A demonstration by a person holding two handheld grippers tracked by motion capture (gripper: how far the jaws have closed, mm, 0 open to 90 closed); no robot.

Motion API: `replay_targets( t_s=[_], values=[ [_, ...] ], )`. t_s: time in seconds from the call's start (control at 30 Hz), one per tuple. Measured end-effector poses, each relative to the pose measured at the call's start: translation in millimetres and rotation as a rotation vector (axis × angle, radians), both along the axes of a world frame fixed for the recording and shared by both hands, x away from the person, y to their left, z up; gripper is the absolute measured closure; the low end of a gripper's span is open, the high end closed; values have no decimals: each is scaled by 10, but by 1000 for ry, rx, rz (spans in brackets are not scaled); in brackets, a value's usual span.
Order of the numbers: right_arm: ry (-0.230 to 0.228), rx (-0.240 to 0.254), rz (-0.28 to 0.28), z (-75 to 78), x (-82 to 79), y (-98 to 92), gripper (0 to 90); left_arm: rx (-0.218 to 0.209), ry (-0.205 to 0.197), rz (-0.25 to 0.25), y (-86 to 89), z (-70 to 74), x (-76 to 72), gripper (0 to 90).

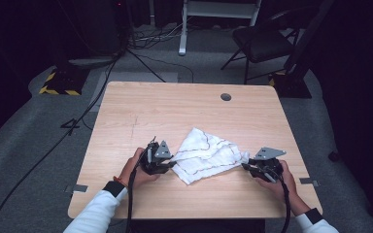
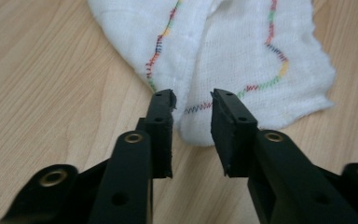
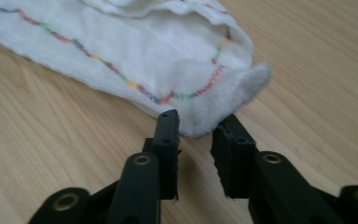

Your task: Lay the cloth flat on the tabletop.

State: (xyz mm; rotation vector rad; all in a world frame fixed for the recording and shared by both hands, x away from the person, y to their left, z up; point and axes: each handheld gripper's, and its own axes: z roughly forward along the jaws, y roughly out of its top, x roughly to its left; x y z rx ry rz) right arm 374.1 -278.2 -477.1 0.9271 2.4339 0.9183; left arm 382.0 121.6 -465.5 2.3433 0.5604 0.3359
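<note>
Between the two hands on the tabletop point(image 1: 141, 104) lies the white cloth point(image 1: 205, 154), its long axis running tool to tool. Left tool point(image 2: 193, 100) and right tool point(image 3: 200, 122) each stand apart, pads straddling a cloth corner without pinching it, equally near.

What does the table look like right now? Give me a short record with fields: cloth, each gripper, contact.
cloth: white cloth with multicoloured stitched lines, folded and rumpled, lying on the wooden table
left gripper: left gripper at the cloth's left corner, jaws apart, corner lying between the tips
right gripper: right gripper at the cloth's right corner, jaws apart, corner just ahead of the tips
contact: neither pair of pads presses the cloth; it rests flat on the table
other: round hole near the table's far edge
</note>
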Motion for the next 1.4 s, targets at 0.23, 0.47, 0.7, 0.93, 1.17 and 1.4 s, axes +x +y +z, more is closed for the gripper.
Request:
replay_targets(
  t_s=[0.23,0.47,0.7,0.93,1.17,1.4],
  values=[
    [-35,34,-69,81,49,-155,564,-13,-33,8,-222,63,81,397],
    [-44,63,-83,99,88,-186,505,10,-44,-65,-586,109,205,349],
    [-15,69,-77,23,178,-178,518,17,-16,-109,-1004,28,399,336],
    [25,87,5,-17,155,-127,615,60,42,-92,-1206,-153,618,348],
    [29,19,45,-89,156,-49,776,59,64,-131,-1215,-159,690,556],
    [13,7,38,-93,153,-60,842,6,53,-158,-1094,-49,694,808]
  ],
)
